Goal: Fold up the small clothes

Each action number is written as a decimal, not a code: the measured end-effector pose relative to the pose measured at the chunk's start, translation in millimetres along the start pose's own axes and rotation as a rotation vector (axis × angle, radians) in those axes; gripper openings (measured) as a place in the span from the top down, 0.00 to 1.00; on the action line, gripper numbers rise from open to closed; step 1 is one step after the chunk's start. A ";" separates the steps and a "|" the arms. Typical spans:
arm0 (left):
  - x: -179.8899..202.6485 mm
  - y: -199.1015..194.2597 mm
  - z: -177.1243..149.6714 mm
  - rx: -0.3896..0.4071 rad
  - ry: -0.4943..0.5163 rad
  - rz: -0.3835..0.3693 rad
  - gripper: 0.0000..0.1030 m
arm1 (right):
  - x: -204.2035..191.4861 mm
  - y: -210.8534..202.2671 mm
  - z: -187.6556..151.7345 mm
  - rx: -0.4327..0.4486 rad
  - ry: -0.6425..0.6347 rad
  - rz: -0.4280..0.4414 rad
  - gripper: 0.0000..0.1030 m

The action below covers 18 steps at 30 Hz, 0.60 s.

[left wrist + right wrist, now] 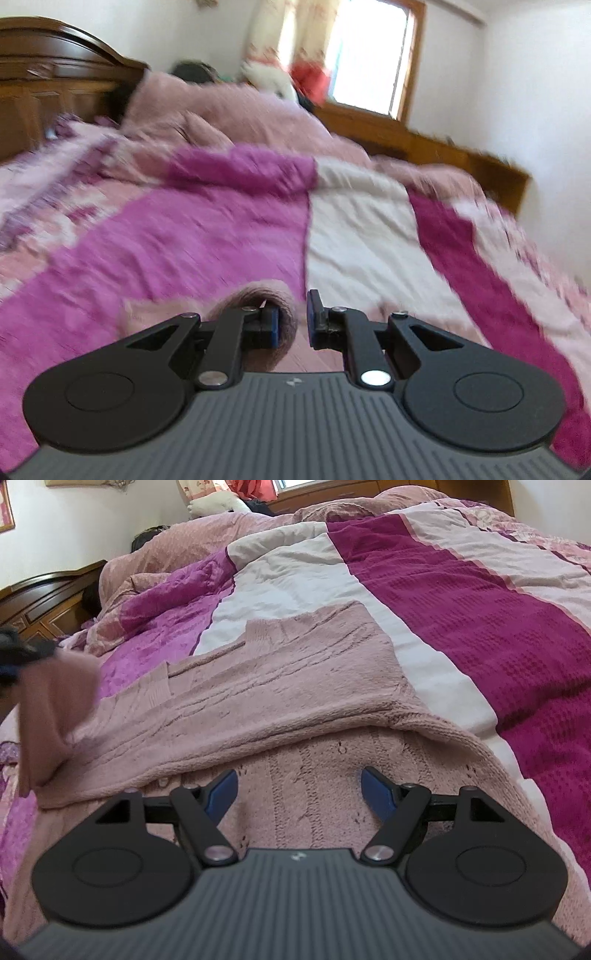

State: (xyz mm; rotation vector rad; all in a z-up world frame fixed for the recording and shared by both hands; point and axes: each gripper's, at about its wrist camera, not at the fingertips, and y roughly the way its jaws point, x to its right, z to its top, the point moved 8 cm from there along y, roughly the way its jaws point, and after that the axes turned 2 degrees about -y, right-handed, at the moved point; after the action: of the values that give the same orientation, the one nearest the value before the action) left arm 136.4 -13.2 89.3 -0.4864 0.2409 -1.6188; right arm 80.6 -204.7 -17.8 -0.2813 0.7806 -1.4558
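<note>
A pink knitted sweater lies on the bed, partly folded over itself. My right gripper is open and empty, hovering just above the near part of the sweater. In the left wrist view my left gripper has a narrow gap between its jaws, with a fold of the pink sweater draped over its left finger; the view is blurred. In the right wrist view the left gripper shows at the far left edge with a lifted piece of the sweater hanging from it.
The bed is covered by a quilt in magenta, white and pink stripes. Pink pillows lie near the wooden headboard. A window with curtains is at the far wall.
</note>
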 end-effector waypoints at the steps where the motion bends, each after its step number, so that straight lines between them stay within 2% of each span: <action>1: 4.5 8.3 -9.3 -0.023 0.012 -0.003 0.85 | 0.0 0.1 -0.2 0.001 0.001 0.002 0.27; 4: 16.6 33.1 -40.5 -0.106 0.034 -0.020 0.85 | 1.4 0.2 -0.7 0.003 0.006 0.008 0.27; 10: 19.6 60.3 -80.4 -0.211 0.070 -0.032 0.83 | 2.3 1.3 -1.0 0.006 0.012 0.015 0.27; 12: 17.1 64.5 -90.2 -0.251 0.063 -0.033 0.69 | 2.3 1.1 -1.2 0.005 0.009 0.013 0.27; 13: 16.7 65.1 -93.9 -0.257 0.060 -0.044 0.66 | 2.2 1.0 -1.3 0.005 0.008 0.012 0.27; 15: 17.7 63.5 -94.6 -0.259 0.065 -0.067 0.50 | 2.3 0.9 -1.5 0.007 0.006 0.012 0.27; 18: 21.8 59.5 -94.6 -0.273 0.094 -0.077 0.39 | 2.6 0.9 -1.8 0.008 0.008 0.013 0.27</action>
State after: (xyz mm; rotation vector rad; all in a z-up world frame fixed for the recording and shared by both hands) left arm 146.4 -53.8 -16.6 -0.6342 0.5234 -1.6944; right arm 80.0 -206.5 -20.5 -0.2632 0.7817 -1.4481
